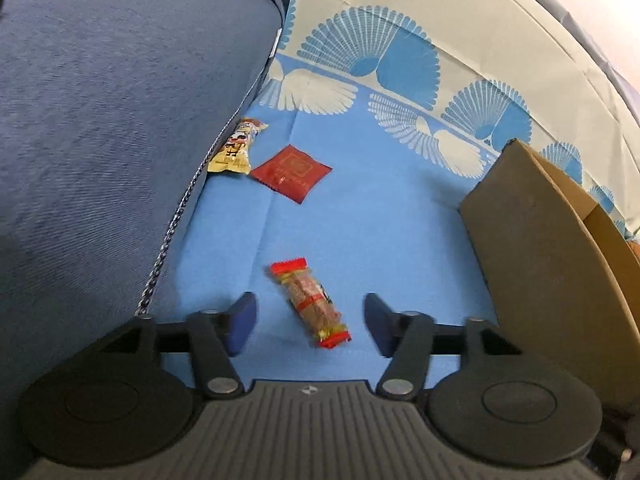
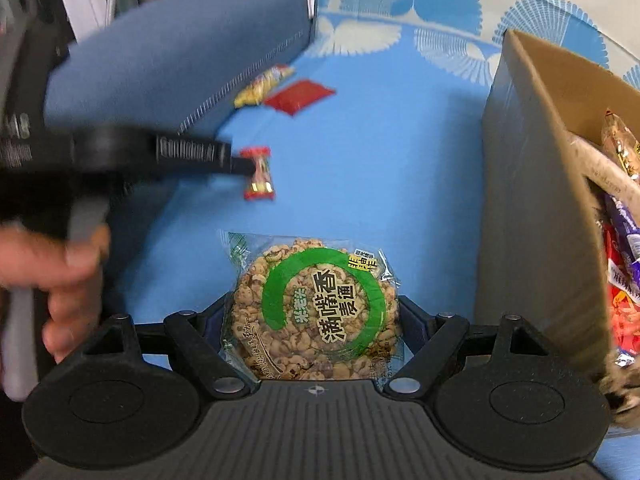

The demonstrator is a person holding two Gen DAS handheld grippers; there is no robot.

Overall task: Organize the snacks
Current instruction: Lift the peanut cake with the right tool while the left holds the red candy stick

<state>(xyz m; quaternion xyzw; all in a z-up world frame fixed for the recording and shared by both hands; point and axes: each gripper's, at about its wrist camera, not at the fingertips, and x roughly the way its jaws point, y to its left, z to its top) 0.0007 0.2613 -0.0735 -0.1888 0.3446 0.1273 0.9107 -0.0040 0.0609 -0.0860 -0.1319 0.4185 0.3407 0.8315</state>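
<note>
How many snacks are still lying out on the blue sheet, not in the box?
3 lie loose: a red-ended candy between the left gripper's open jaws, a red packet, and a yellow packet against the cushion, which may hide more. The puffed-grain cake is gripped.

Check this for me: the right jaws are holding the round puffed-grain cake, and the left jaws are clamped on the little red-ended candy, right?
Not quite. The right gripper does hold the puffed-grain cake, but the left gripper is open: the left wrist view shows the red-ended candy lying loose on the blue cloth between the jaws, untouched.
</note>
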